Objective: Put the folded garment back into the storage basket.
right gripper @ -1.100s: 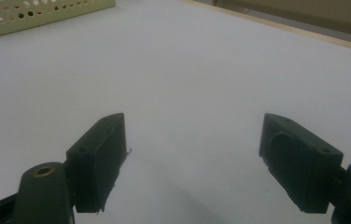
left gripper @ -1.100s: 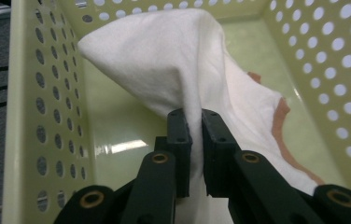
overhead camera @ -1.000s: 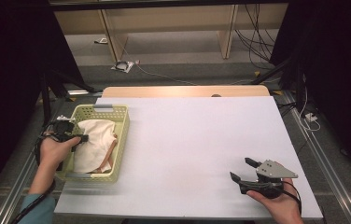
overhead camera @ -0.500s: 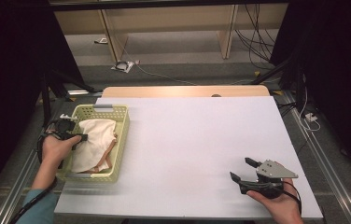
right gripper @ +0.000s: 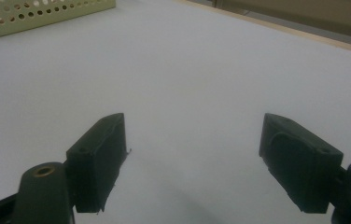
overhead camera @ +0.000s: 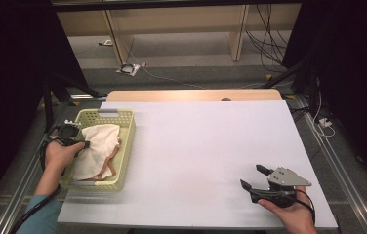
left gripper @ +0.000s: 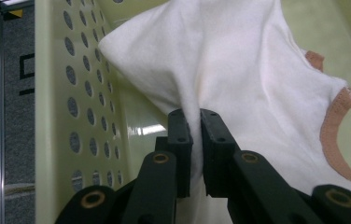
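Note:
A cream cloth (overhead camera: 98, 148) with an orange-brown trimmed edge lies in a pale green perforated basket (overhead camera: 125, 146) at the table's left side. My left gripper (overhead camera: 81, 144) reaches into the basket from its left wall and is shut on a fold of the cloth (left gripper: 239, 79), which bunches between the black pads (left gripper: 179, 135). The trim (left gripper: 332, 135) runs down the right of the left gripper view. My right gripper (overhead camera: 252, 178) rests near the table's front right, jaws wide apart with nothing between them. In the right gripper view the gripper (right gripper: 192, 154) faces bare white table.
The white table top (overhead camera: 211, 141) spreads wide between the basket and the right hand. A wooden strip (overhead camera: 191, 95) borders the far edge. The basket's corner (right gripper: 47, 14) shows far off in the right gripper view. Metal rails run along both table sides; cables lie on the floor beyond.
The left hand has shifted slightly at the basket's left wall with the cloth pinched. The right hand and its gripper have stayed put.

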`<state>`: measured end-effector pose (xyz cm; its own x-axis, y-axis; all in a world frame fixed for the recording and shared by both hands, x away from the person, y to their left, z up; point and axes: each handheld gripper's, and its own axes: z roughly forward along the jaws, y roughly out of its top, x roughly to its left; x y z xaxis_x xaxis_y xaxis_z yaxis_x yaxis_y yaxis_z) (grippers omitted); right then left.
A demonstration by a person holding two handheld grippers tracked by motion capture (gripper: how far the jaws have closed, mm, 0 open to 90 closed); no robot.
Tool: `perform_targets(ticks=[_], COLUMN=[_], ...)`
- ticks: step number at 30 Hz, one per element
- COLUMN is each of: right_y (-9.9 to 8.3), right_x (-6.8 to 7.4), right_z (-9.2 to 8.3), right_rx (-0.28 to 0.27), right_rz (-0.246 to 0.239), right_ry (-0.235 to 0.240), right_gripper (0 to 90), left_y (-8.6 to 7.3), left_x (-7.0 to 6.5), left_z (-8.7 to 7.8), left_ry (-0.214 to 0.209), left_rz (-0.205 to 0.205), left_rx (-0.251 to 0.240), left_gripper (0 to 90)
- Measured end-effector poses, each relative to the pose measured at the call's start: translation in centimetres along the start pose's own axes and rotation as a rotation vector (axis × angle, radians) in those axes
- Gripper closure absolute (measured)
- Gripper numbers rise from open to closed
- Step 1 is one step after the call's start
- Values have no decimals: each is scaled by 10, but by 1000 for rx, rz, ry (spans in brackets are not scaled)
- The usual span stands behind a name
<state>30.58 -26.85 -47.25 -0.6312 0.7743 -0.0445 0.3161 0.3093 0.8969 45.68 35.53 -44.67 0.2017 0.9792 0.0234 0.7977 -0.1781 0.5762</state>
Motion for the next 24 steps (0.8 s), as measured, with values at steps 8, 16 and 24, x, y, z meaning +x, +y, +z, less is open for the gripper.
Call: perform_targets(ticks=[8,16,24], right_y=[0,0,0], right_x=[0,0,0], right_z=[0,0,0], right_rx=[0,1,1], right_rz=[0,0,0], right_ry=[0,0,2], right_gripper=[237,238,237], left_y=[2,4,6], left_x=[0,-1,-1], left_z=[4,9,13], left_ry=[22,37,47], left_rz=[14,20,15], left_rx=[9,14,9], left_gripper=[828,828,827])
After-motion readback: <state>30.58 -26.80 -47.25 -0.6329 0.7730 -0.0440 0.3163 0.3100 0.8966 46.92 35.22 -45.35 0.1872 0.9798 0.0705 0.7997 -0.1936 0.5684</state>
